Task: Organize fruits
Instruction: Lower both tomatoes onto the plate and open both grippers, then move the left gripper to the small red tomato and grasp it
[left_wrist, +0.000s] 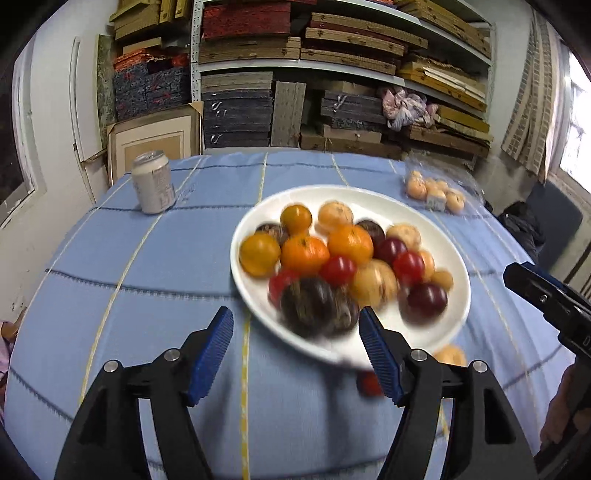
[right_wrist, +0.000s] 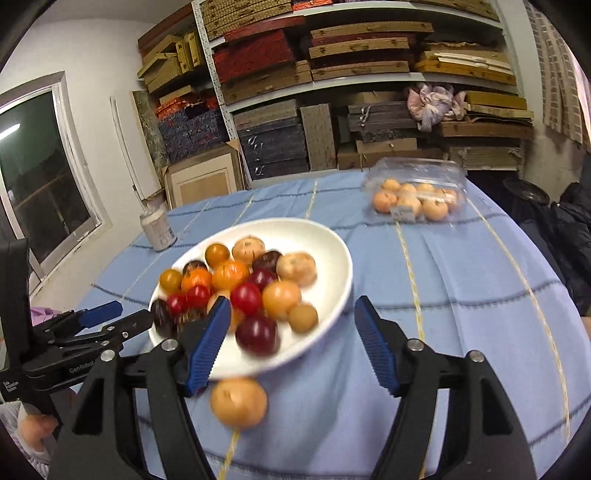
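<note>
A white plate (left_wrist: 369, 199) on the blue tablecloth holds several oranges, red tomatoes and dark plums; it also shows in the right wrist view (right_wrist: 332, 258). A loose orange (right_wrist: 239, 402) lies on the cloth just in front of the plate, also visible in the left wrist view (left_wrist: 451, 356). A small red fruit (left_wrist: 368, 383) lies beside it. My left gripper (left_wrist: 295, 354) is open and empty at the plate's near edge. My right gripper (right_wrist: 291, 347) is open and empty, just above the loose orange. Each gripper also shows in the other's view, the right one (left_wrist: 543, 295) and the left one (right_wrist: 110, 317).
A clear plastic box of small oranges (right_wrist: 413, 195) stands at the table's far right, also in the left wrist view (left_wrist: 436, 192). A drink can (left_wrist: 153, 182) stands at the far left. Shelves of stacked boxes (left_wrist: 332, 74) fill the wall behind the table.
</note>
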